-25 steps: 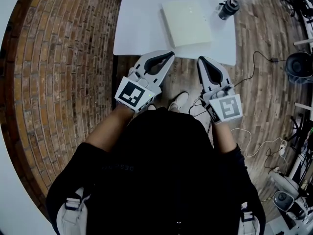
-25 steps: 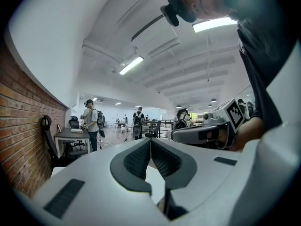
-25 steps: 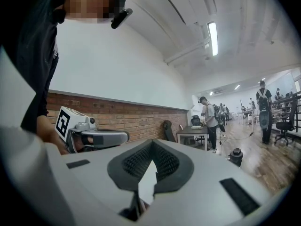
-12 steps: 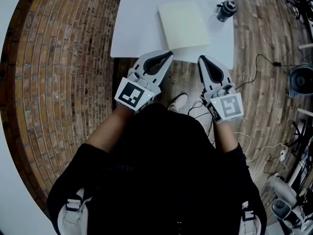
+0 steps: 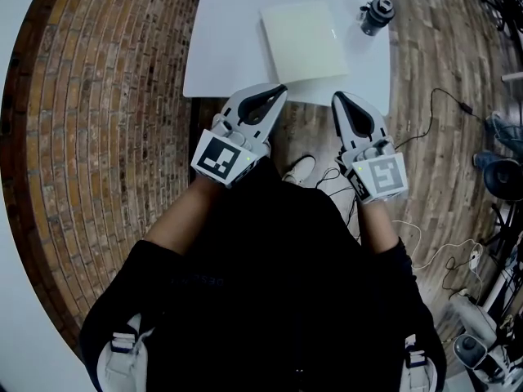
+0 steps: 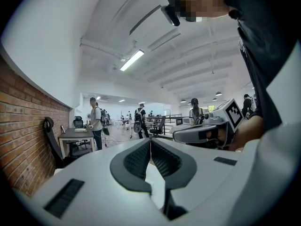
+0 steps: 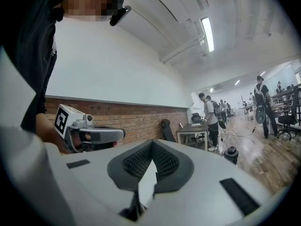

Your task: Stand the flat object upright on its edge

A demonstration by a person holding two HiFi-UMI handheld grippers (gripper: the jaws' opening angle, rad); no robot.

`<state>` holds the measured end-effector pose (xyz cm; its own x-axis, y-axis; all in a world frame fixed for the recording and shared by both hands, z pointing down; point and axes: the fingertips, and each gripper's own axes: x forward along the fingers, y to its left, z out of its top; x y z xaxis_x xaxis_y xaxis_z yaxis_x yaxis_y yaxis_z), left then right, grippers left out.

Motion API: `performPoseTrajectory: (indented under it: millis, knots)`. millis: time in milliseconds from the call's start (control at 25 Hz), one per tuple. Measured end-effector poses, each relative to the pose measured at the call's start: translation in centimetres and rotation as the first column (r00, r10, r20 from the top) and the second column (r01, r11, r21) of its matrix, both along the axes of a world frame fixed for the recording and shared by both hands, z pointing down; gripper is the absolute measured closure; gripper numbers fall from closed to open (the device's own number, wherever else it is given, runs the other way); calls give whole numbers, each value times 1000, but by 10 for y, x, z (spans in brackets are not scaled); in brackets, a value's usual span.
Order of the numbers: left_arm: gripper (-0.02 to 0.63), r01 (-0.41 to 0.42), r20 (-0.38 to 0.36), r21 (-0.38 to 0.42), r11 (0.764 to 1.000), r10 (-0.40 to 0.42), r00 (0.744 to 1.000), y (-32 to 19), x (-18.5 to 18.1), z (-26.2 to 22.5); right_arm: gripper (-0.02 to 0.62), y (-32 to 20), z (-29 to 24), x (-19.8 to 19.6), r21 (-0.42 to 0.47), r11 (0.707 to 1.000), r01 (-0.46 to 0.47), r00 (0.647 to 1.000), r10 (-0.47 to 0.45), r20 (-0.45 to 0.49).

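A pale, flat square object (image 5: 302, 41) lies flat on the white table (image 5: 229, 47), towards its far right. My left gripper (image 5: 283, 89) hangs at the table's near edge, just short of the object's near left corner, jaws shut and empty. To its right my right gripper (image 5: 335, 96) is over the same near edge, below the object's near right corner, also shut on nothing. In the left gripper view the left gripper (image 6: 150, 140) shows its pads pressed together; the right gripper (image 7: 152, 142) looks the same in its own view. Neither gripper view shows the flat object.
A dark round container (image 5: 376, 13) stands at the table's far right corner, close to the flat object. Below the table are a brick-patterned floor, a shoe (image 5: 301, 168) and loose cables (image 5: 425, 235). Several people and a desk (image 6: 77, 135) are in the room behind.
The table and flat object sit slightly further left in the head view. Both grippers stay shut near the table's front edge, hardly shifted.
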<state>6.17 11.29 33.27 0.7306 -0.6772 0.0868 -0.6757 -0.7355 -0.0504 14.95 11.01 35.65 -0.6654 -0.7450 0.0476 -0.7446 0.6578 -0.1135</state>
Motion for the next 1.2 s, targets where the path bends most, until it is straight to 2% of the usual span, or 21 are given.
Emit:
performPoseTrajectory:
  millis: [120,280,640,880,1040,1200]
  knots:
    - [584,3,19,-23,1000,-3,1000,-9,-2,6,588,-10,2,-2,-4,1000,-6,1000,6,0]
    - [585,-18,-4,-6,1000,18,1000,-26,-5,6,588,-25,3,-5,-7,1000,-20,1000,20,-16]
    - [584,-73,-14,-1,997,73,997,-95,-18,7,588,-88,-3,-19,-23,996,-87,995,87,-39]
    - [584,-95,-28,-29,995,95,995,-142,-42,15,588,-136,2,-39,-35,993,-115,991,112,-68]
    - [584,-116,-48,-42,992,114,992,-172,-55,18,588,-162,13,-44,-71,984,-164,981,155,-119]
    - [584,-142,-51,-48,989,140,989,-197,-70,23,587,-185,12,-63,-73,981,-177,979,169,-111]
